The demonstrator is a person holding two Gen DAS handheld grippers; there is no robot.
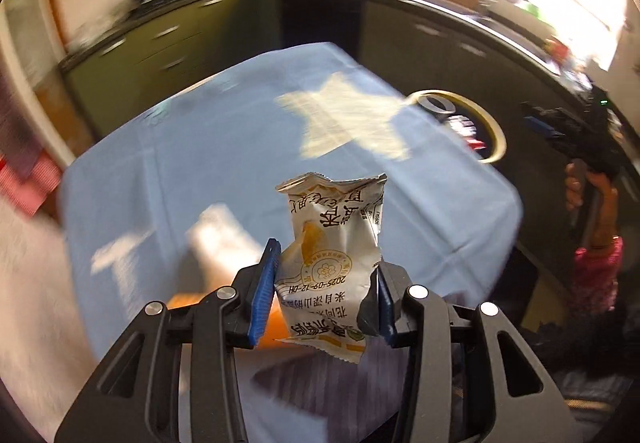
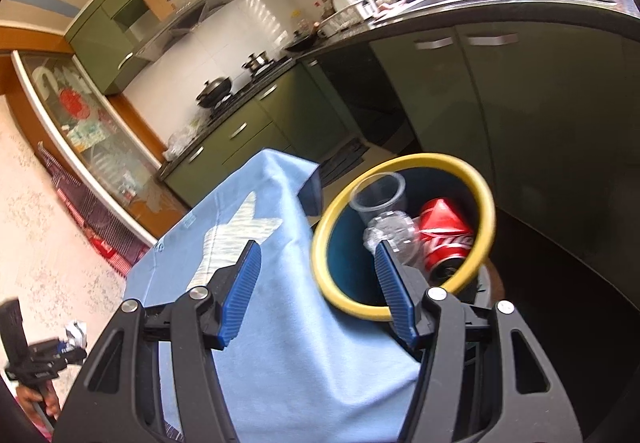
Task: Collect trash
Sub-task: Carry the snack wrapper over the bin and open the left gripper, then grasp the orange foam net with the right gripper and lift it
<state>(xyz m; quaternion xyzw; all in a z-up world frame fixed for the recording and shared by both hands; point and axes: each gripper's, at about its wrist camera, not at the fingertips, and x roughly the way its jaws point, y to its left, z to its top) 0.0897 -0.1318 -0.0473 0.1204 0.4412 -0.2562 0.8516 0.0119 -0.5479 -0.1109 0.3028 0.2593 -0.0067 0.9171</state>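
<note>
The left gripper (image 1: 326, 297) pinches a crumpled snack wrapper (image 1: 332, 259); only the right wrist view shows the empty, parted right gripper (image 2: 316, 283) and, right of centre, the bin (image 2: 404, 231) holding a red can (image 2: 446, 237).

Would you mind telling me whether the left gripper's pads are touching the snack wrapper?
Touching. The left wrist view shows the left gripper with both blue pads pressed against the sides of the crumpled snack wrapper, which is held up clear of the blue tablecloth.
</note>
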